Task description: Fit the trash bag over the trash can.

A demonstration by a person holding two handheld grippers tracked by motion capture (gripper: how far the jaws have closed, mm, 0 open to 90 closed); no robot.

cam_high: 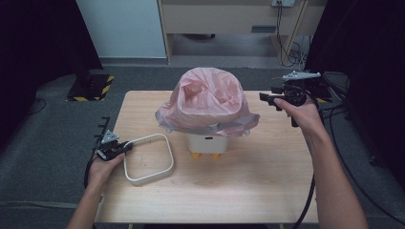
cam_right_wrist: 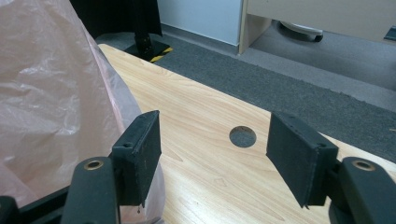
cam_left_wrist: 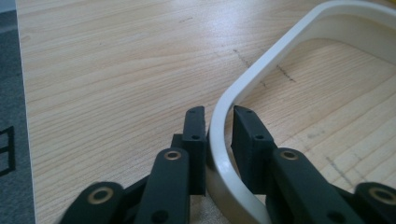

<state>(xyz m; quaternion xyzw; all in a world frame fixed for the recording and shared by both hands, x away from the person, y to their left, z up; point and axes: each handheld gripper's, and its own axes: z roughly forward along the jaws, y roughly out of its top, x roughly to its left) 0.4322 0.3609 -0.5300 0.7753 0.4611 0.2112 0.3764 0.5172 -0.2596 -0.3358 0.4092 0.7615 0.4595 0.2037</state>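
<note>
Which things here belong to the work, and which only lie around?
Belonging: white ring, gripped by the left hand-held gripper; pink bag; white bin; open right hand-held gripper.
Lying around: striped stand base; cables.

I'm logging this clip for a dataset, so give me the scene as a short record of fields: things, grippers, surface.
surface: wooden table
bin: small white bin, pink bag draped over its top
ring: white rounded frame, flat on the table left of the bin
left gripper: fingers either side of the ring's rim
right gripper: open, beside the bag, holding nothing
</note>
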